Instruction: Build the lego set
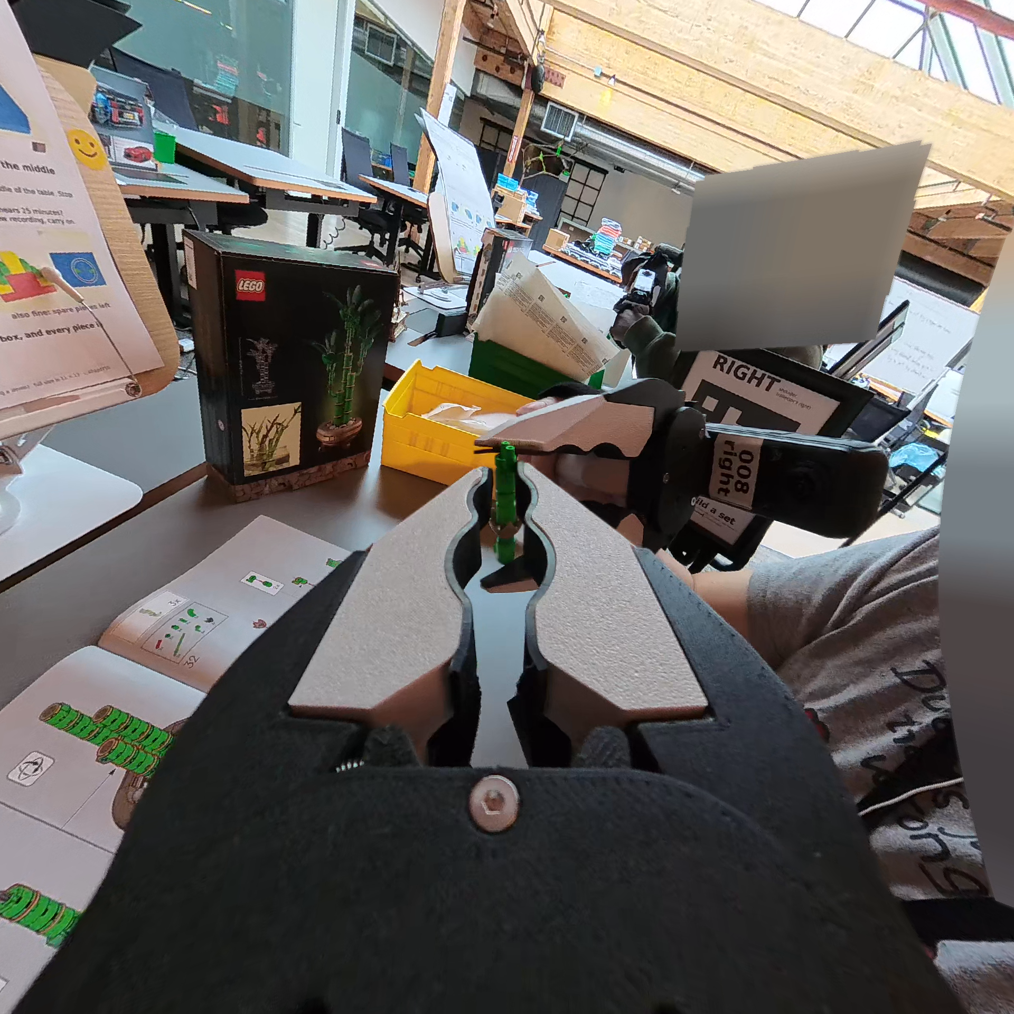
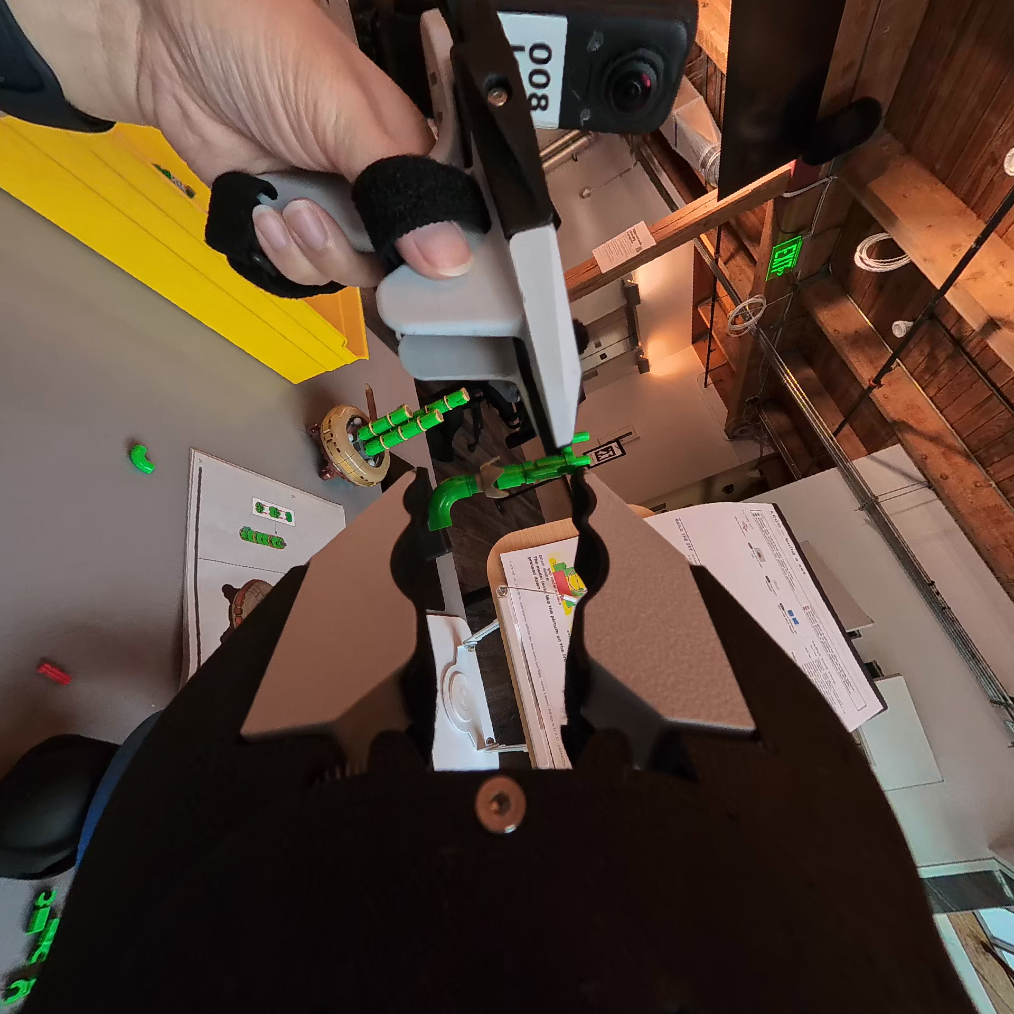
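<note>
A thin green stem (image 1: 505, 496) of stacked lego pieces, with a tan collar and an elbow at one end, is held above the grey table (image 1: 164, 516). My left gripper (image 1: 502, 483) is shut on its middle. My right gripper (image 2: 496, 477) comes in from the right and brackets the stem (image 2: 521, 472) end to end, one fingertip at each end. In the left wrist view the right gripper (image 1: 485, 510) has one finger above the stem and one below. The left gripper (image 2: 565, 439) reaches in from the top of the right wrist view.
A tan pot with green bamboo stalks (image 2: 356, 450) stands on the table beside an open instruction booklet (image 1: 192, 620). A yellow bin (image 1: 433, 439), the lego box (image 1: 291, 356), a loose green elbow (image 2: 142, 460) and a red piece (image 2: 54, 674) are nearby. A person sits at the right. Both grippers' tips are close together, under 4 cm apart.
</note>
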